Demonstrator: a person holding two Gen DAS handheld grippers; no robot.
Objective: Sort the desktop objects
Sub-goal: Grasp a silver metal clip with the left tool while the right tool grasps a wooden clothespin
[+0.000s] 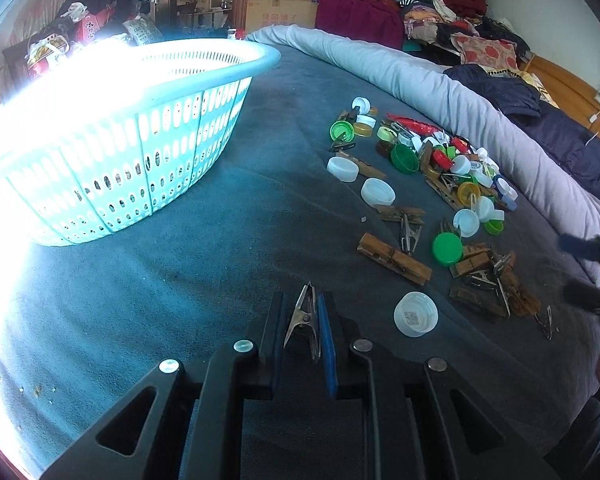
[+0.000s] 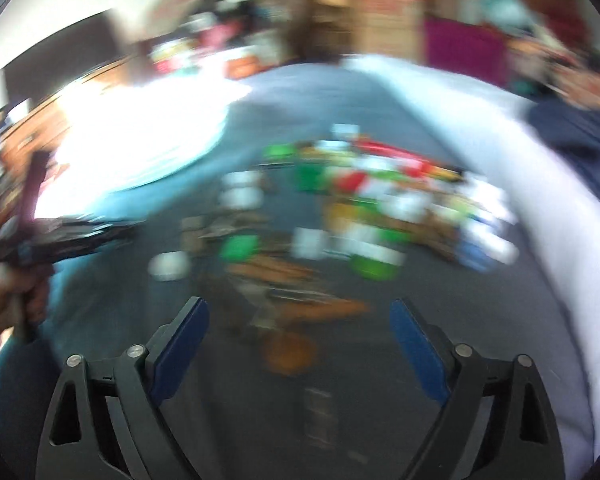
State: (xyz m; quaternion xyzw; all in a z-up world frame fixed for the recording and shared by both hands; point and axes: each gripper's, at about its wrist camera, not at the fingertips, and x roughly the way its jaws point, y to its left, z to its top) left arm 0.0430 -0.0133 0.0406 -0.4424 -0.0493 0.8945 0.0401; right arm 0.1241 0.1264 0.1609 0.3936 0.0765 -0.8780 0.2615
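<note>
The left gripper (image 1: 304, 316), matte black plastic with blue rubbery pads, is pinched narrow on a small silvery metal spring clip (image 1: 303, 320), which stands upright between the pads with its pointed jaw tip up. It sits at six o'clock in the left wrist view, above a dark teal, short-napped blanket (image 1: 228, 216) that shows faint brush marks.

At ten o'clock a pale turquoise plastic basket (image 1: 148, 152), round and pierced with rows of oval slots, rests on the blanket; sunlight burns out its near rim. From one to four o'clock lies a loose scatter of sorting items (image 1: 440, 184): smooth round bottle caps in white, green, yellow and red, weathered brown wooden clothespegs, and more thin metal clips. A ridged white screw cap with a printed label inside (image 1: 415, 314) lies alone at five o'clock, just beside the held clip, and a rough wooden clothespeg (image 1: 394, 258) lies further up. A thick, soft lavender-grey quilt roll (image 1: 420, 80) borders the blanket from twelve round to three o'clock.

The right wrist view is heavily motion-blurred. The right gripper (image 2: 299, 320) has its blue-padded fingers spread wide with nothing between them, above the same scatter, seen only as coloured smears.
</note>
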